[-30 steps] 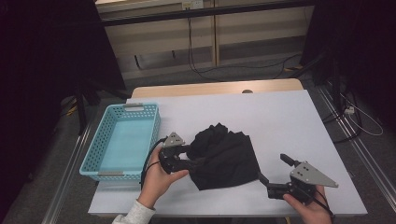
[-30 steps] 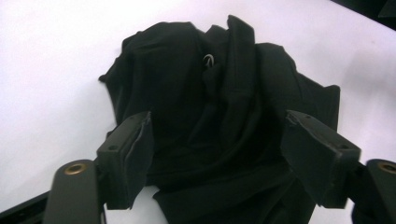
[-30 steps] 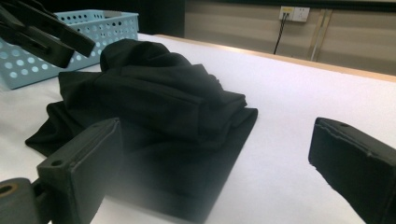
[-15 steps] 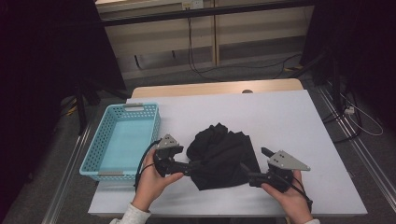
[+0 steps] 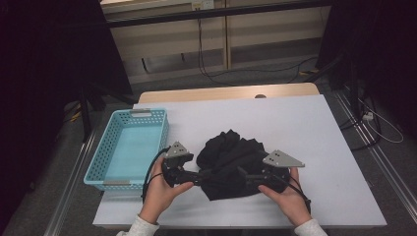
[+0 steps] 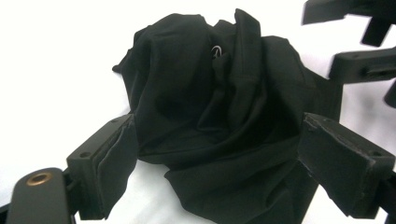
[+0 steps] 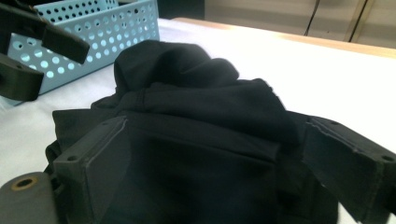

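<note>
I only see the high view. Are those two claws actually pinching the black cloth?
Observer: Not the left gripper. In its own view the jaws, which have just been opening, stand apart with the cloth loose between them.
Operator: And the right one?
Observer: The right gripper has just been closing a little with cloth between its jaws, but they look wide, not clamped.
Operator: Anything on the cloth?
Observer: A small white mark sits in its top folds.
</note>
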### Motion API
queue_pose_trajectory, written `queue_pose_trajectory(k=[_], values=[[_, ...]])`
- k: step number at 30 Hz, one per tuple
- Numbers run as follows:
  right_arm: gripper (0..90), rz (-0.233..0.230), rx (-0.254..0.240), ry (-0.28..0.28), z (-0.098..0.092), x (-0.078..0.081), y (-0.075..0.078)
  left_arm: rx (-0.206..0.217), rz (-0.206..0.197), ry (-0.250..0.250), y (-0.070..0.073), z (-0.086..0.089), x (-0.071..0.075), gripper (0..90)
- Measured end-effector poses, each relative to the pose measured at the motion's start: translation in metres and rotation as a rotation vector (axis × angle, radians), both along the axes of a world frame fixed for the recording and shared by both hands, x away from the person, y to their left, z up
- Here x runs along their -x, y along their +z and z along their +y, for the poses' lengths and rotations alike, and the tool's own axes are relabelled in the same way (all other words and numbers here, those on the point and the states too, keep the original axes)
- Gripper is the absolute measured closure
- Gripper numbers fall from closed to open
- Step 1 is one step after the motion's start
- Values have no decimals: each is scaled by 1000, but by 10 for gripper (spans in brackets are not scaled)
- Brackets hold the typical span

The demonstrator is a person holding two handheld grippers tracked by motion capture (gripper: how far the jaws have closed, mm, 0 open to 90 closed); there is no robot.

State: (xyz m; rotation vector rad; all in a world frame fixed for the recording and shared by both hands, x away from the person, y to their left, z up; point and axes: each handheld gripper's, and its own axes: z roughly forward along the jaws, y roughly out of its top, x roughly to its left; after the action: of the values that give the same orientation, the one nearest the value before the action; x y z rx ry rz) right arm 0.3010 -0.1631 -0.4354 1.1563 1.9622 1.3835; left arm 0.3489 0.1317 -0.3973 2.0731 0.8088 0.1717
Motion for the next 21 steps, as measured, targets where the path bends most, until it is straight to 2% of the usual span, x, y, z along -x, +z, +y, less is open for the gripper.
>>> queue_pose_trajectory(k=[2, 4, 6, 8, 9, 12, 13, 14, 15, 16, 17, 19, 20, 21], values=[[95, 8, -5, 3, 2, -1, 0, -6, -2, 1, 1, 0, 0, 130], [93, 4, 5, 36, 11, -5, 1, -1, 0, 10, 0, 1, 0, 130], [94, 2, 1, 47, 14, -5, 1, 3, 6, 8, 1, 2, 1, 130], [103, 3, 3, 70, 20, -6, 3, 0, -4, 7, 1, 1, 1, 130], [132, 7, 26, 95, 27, -7, 3, 5, -4, 10, 2, 1, 1, 131], [174, 24, 26, 120, 32, -8, 0, -1, -2, 8, 1, 1, 1, 132], [323, 58, 13, 156, 36, -9, -4, -4, 3, 7, 0, 0, 0, 133], [323, 58, 13, 156, 36, -9, -4, -4, 3, 7, 0, 0, 0, 134], [380, 66, 24, 174, 37, -9, -6, -5, 6, 9, 0, 0, 0, 134], [494, 71, 88, 188, 39, -9, -9, 5, 7, 7, 0, -1, 1, 135], [494, 71, 88, 188, 39, -9, -9, 5, 7, 7, 0, -1, 1, 135], [673, 85, 108, 180, 38, -9, -11, 12, 10, 3, 1, -1, 1, 135], [673, 85, 108, 180, 38, -9, -11, 13, 7, 3, 1, 0, 1, 135], [756, 95, 121, 195, 37, -9, -11, 12, 7, 1, 1, 0, 1, 137]])
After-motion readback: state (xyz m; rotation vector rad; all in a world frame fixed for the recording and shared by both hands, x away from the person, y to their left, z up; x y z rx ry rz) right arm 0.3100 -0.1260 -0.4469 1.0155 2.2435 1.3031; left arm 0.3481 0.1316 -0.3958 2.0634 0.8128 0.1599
